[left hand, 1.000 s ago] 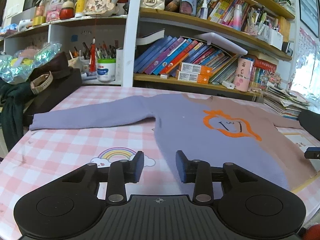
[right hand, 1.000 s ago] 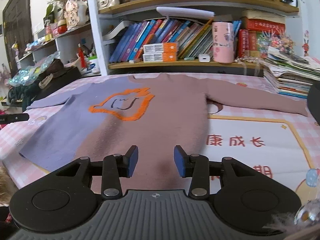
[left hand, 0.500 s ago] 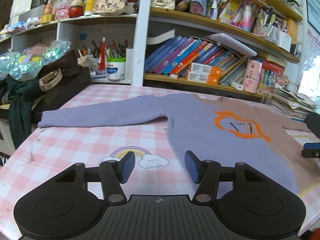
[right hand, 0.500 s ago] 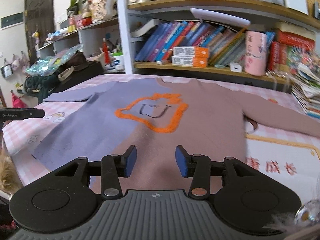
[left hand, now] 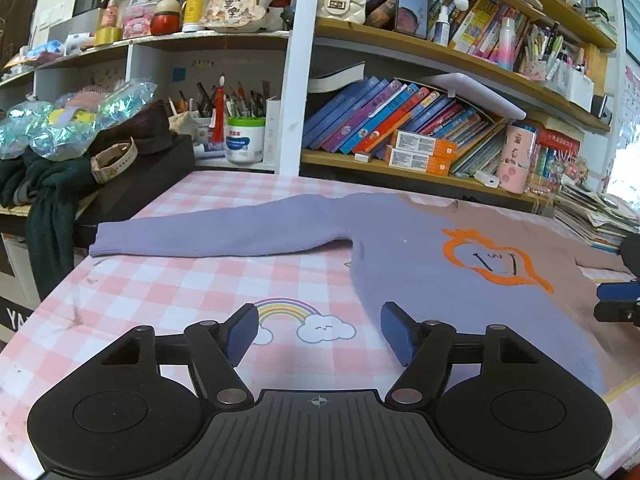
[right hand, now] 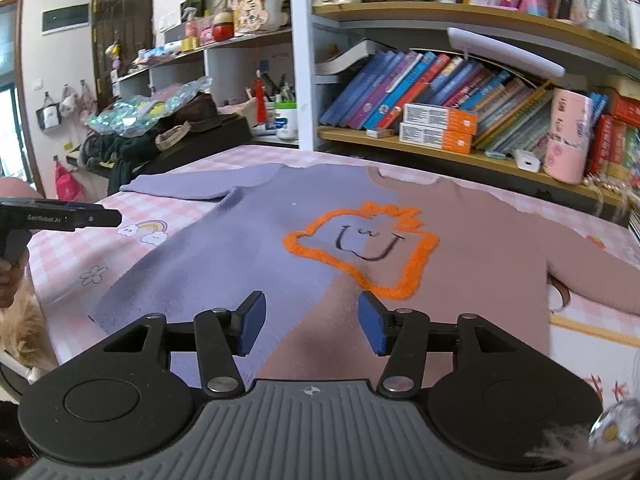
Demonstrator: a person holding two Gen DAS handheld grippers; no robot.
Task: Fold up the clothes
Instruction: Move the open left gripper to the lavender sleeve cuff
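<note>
The sweater (right hand: 460, 240) lies flat under and ahead of both just-opening, empty grippers, left gripper (left hand: 319, 334) and right gripper (right hand: 311, 323).

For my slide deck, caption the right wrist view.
Open right gripper, jaws just widened, over a flat purple-and-brown knit sweater on the pink checked tablecloth.

One sweater (right hand: 320, 248), two grippers (left hand: 318, 334) (right hand: 310, 322), two orange boxes (left hand: 422, 151)
</note>
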